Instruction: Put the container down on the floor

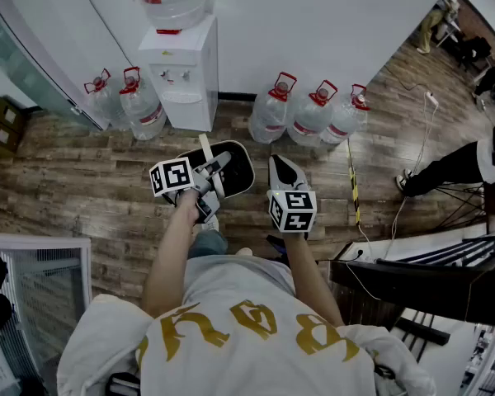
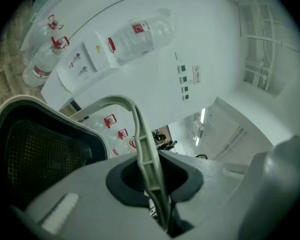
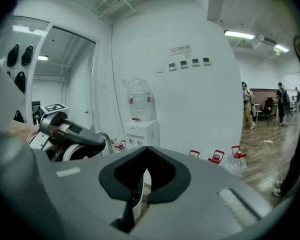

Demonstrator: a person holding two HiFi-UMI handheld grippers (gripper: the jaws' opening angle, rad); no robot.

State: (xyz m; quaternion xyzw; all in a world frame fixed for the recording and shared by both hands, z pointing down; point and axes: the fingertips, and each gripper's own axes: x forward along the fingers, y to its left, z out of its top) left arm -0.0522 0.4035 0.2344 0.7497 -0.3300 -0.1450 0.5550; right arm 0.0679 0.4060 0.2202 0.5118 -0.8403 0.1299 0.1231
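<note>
— What did the left hand-held gripper (image 1: 209,172) have?

— Its jaws were shut on the pale grey strap handle (image 2: 146,151) of the black, pale-rimmed plastic container (image 1: 235,170). The left gripper view showed that handle running straight through the closed jaws, with the container's dark mesh-lined inside (image 2: 37,154) filling the lower left of the frame.

— And where was the container?

— Just above the centre of the head view, hanging from the handle (image 1: 205,148) over the brown wooden plank floor (image 1: 82,213), tipped so that its opening faced the camera. It wasn't resting on the boards.

— The right hand-held gripper (image 1: 282,172)?

— Just to the right of the container, apart from it. In the right gripper view its jaws (image 3: 140,184) were drawn together with nothing gripped.

— Anything else around?

— A white water dispenser (image 1: 181,73) with a clear bottle on top stood against the white wall at the upper centre. Clear water jugs with red caps (image 1: 313,114) sat on the floor to its right, and more to its left.
</note>
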